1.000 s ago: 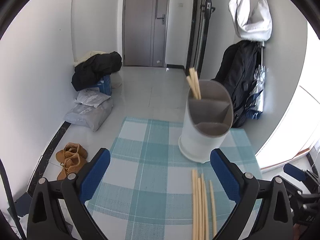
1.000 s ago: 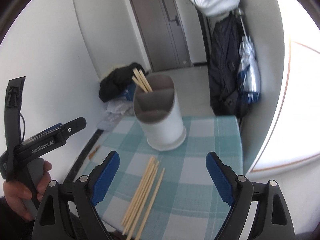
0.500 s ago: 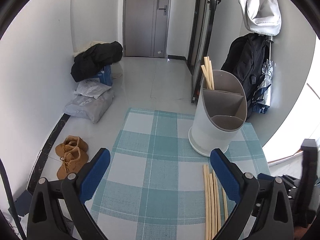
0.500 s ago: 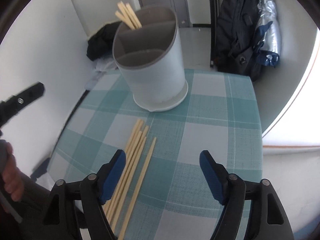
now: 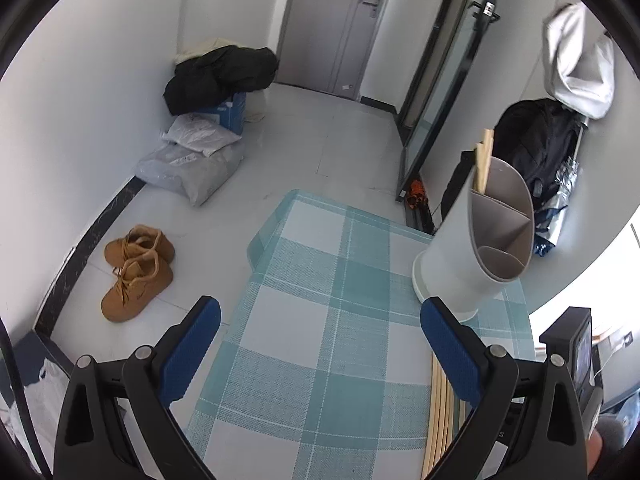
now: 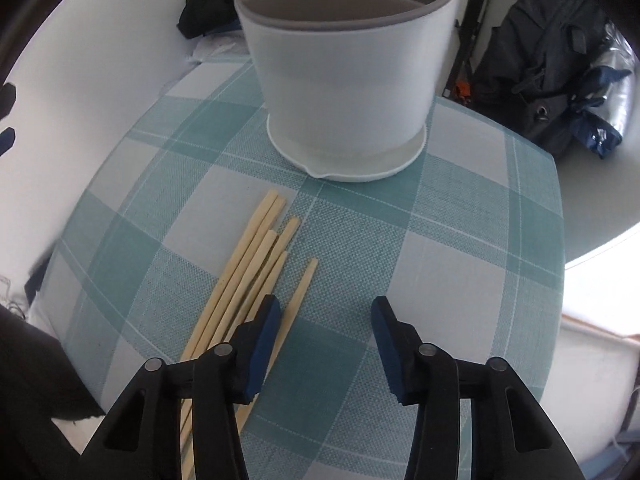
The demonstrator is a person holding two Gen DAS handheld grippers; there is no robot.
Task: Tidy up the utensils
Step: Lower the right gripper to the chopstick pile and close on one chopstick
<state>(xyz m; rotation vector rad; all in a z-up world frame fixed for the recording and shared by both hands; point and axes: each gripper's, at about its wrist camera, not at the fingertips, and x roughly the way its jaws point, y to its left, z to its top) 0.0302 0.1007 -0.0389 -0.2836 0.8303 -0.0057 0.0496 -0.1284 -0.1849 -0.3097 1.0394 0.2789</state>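
Note:
Several wooden chopsticks (image 6: pixel 256 264) lie side by side on the teal checked table (image 6: pixel 460 216), in front of a white divided utensil holder (image 6: pixel 344 80). My right gripper (image 6: pixel 324 320) is open and empty, low over the table, its left finger just over the rightmost chopsticks. My left gripper (image 5: pixel 320 320) is open and empty above the table's left part. In the left wrist view the holder (image 5: pixel 480 248) stands at the right with chopsticks (image 5: pixel 484 164) upright in its far compartment, and the loose chopsticks (image 5: pixel 440 412) lie behind my right finger.
The table (image 5: pixel 320 300) ends at a rounded far edge. On the floor beyond are brown shoes (image 5: pixel 136 268), bags (image 5: pixel 192 160) and a black jacket (image 5: pixel 220 72). A black backpack (image 6: pixel 552 52) hangs at the right wall.
My right gripper has dropped toward the table and moved close to the loose chopsticks, its fingers narrower than before. My left gripper has swung left, so the holder now sits at the view's right.

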